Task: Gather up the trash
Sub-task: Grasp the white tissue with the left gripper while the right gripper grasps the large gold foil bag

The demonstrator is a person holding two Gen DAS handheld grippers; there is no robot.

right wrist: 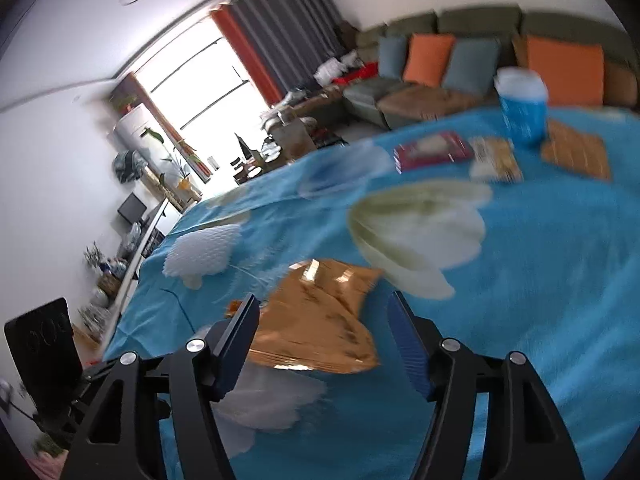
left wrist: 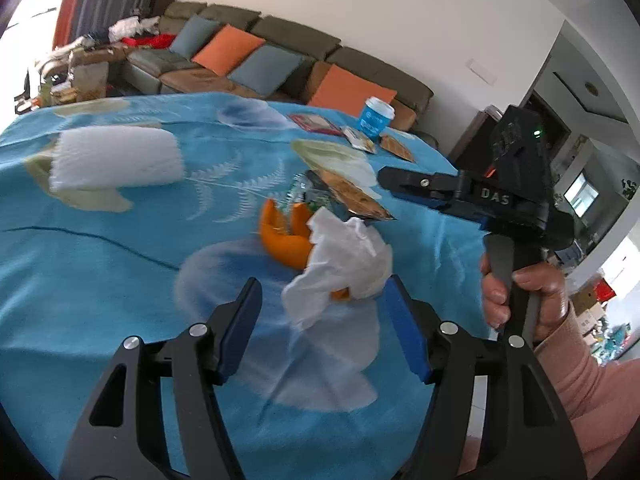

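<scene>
Matt blue cloth (left wrist: 100, 280) covers the desk. The tissue (left wrist: 344, 264) is crumpled soft paper; at its 11 o'clock, dimpled peel (left wrist: 280, 240). The wrapper (right wrist: 320, 328) is glossy gold foil.

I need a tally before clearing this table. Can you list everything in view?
tissue: one, white, crumpled, ahead of left gripper
orange peel: one, orange, partly under the tissue
snack bag: one, golden, ahead of right gripper
foam sheet: one, white, left side of table
cup: one, blue with white lid, far edge
flat packets: three, red, pale, brown, near the cup
tablecloth: one, blue, leaf print
sofa: one, green, orange and blue cushions
left gripper: open, empty
right gripper: open, empty
hand: one, holding the right gripper
</scene>
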